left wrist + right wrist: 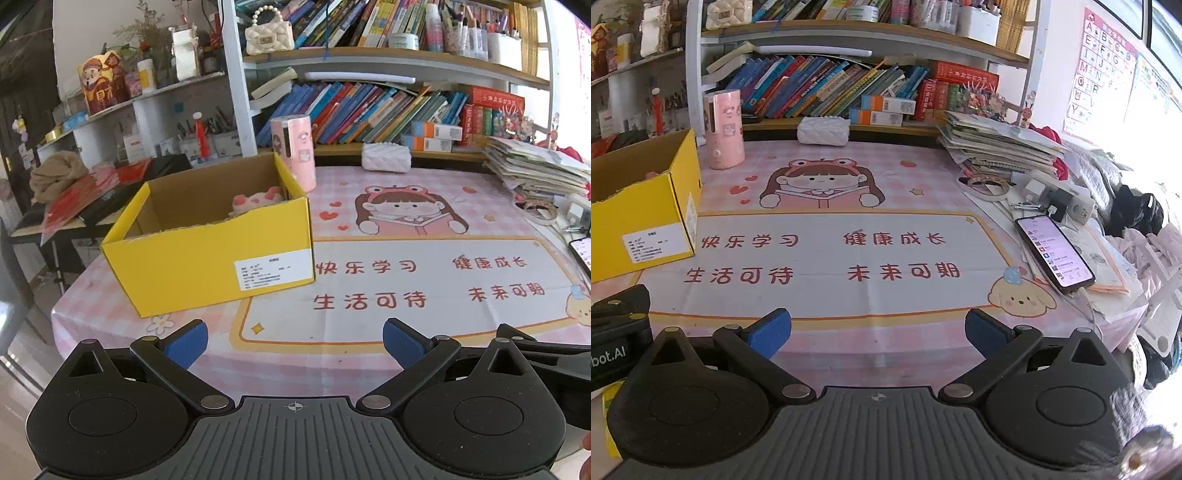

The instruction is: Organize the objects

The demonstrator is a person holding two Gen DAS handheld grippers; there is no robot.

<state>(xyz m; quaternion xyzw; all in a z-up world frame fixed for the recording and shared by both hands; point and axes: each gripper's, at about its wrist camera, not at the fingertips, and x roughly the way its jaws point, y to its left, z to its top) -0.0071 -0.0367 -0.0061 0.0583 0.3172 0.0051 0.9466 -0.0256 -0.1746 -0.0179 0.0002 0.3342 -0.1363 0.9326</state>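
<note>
Left wrist view: yellow box (pixel 207 258) holds a pink plush toy (pixel 256 203).

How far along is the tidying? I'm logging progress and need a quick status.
Done, it seems: a pink plush toy already lies inside the yellow box. In hand: nothing; the left gripper and right gripper are both open and empty above the table's near edge. Possibly left: the pink cylinder and white pouch at the back of the mat, and the phone.
</note>
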